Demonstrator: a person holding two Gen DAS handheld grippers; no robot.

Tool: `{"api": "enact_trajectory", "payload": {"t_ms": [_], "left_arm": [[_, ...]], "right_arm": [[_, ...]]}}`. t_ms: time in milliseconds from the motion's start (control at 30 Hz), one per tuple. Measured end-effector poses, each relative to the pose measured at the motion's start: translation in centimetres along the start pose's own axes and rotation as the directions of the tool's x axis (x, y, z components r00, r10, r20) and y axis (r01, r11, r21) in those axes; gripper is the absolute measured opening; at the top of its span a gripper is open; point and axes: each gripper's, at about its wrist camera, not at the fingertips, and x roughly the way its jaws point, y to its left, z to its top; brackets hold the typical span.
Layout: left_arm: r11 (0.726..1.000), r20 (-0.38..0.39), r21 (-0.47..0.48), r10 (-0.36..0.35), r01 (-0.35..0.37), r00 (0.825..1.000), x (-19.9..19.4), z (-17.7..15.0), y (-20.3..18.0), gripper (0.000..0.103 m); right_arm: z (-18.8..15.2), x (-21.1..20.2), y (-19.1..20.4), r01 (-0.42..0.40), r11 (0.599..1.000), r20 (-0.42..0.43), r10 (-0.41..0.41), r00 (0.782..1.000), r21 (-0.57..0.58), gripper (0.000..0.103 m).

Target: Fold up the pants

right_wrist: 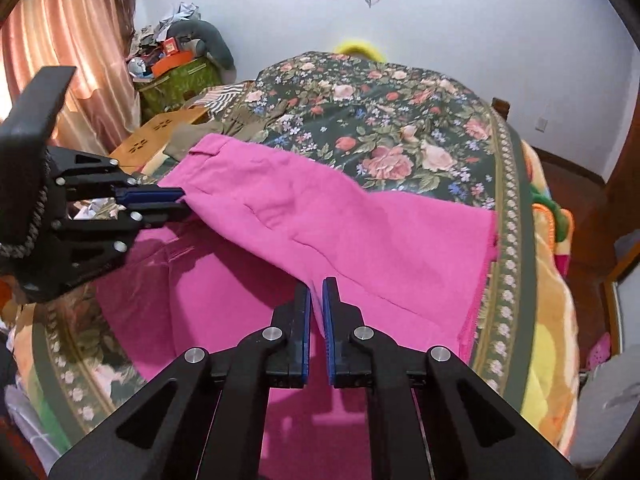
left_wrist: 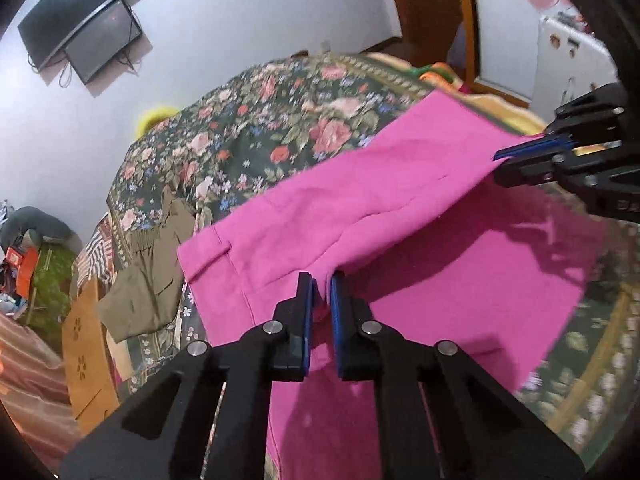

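Pink pants point(left_wrist: 400, 208) lie across the floral bedspread point(left_wrist: 248, 120), waistband end toward 9 o'clock in the left wrist view, hem end toward 3 o'clock. One layer is lifted and stretched between the two grippers; the lower layer stays flat on the bed underneath.

Left gripper point(left_wrist: 321, 280): jaws narrow, pinching a fold of pink fabric at the near edge of the raised layer. In the right wrist view it sits at 9 o'clock point(right_wrist: 180, 196), blue pads clamped on the pants edge near the waistband.

Right gripper point(right_wrist: 317, 284): jaws narrow, pink cloth caught between the blue pads at the near edge. From the left wrist view it shows at 3 o'clock point(left_wrist: 500, 154), holding the fabric edge near the hem.

Olive garment point(left_wrist: 140, 280) lies on the bed just beside the waistband, at 8 o'clock in the left view. Wall monitor point(left_wrist: 80, 20) at 11 o'clock.
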Motion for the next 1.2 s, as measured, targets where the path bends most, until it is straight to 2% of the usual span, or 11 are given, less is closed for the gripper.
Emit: {"api": "enact_trajectory", "payload": {"t_ms": [200,333,533,733,867,1000,1033,1133,1200], "left_arm": [[0.997,0.003,-0.015,-0.076,0.076,0.997,-2.6,-0.7,-1.4,0.006],[0.993,-0.029,-0.025,-0.117,0.116,0.993,-2.5,-1.7,-2.8,0.006],[0.987,-0.035,-0.052,-0.153,0.151,0.988,-2.9,-3.2,-4.0,0.005],[0.974,-0.046,-0.106,-0.205,0.199,0.978,-3.1,-4.4,-3.4,0.004],[0.954,-0.057,-0.193,-0.243,0.228,0.968,-3.5,-5.0,-1.7,0.005],[0.916,-0.033,-0.324,-0.261,0.237,0.965,-4.3,-5.9,2.1,0.016],[0.911,-0.031,-0.348,-0.248,0.222,0.968,-4.4,-6.1,3.0,0.022],[0.893,-0.039,-0.414,-0.213,0.178,0.976,-4.2,-6.7,5.5,0.040],[0.871,-0.044,-0.456,-0.225,0.181,0.973,-3.8,-7.1,6.6,0.044]], "right_arm": [[-1.1,-2.0,0.5,0.008,1.000,0.007,-0.008,1.000,-0.003,0.004],[-2.3,-2.8,1.3,0.007,1.000,-0.005,-0.007,1.000,-0.018,0.004],[-3.8,-2.9,2.1,-0.006,1.000,-0.033,0.006,0.999,-0.014,0.004],[-5.7,-2.3,2.8,-0.027,1.000,-0.074,0.027,0.997,-0.002,0.003],[-6.5,-2.5,2.8,-0.039,0.999,-0.090,0.042,0.995,0.032,0.004],[-6.7,-4.0,1.8,-0.006,0.997,-0.062,0.011,0.998,0.078,0.005],[-6.7,-4.5,1.2,0.002,0.994,-0.053,0.004,0.999,0.105,0.009],[-6.9,-5.6,-0.4,0.046,0.984,-0.034,-0.041,0.999,0.170,0.033],[-7.2,-6.2,-1.1,0.078,0.979,-0.018,-0.076,0.997,0.189,0.036]]}}
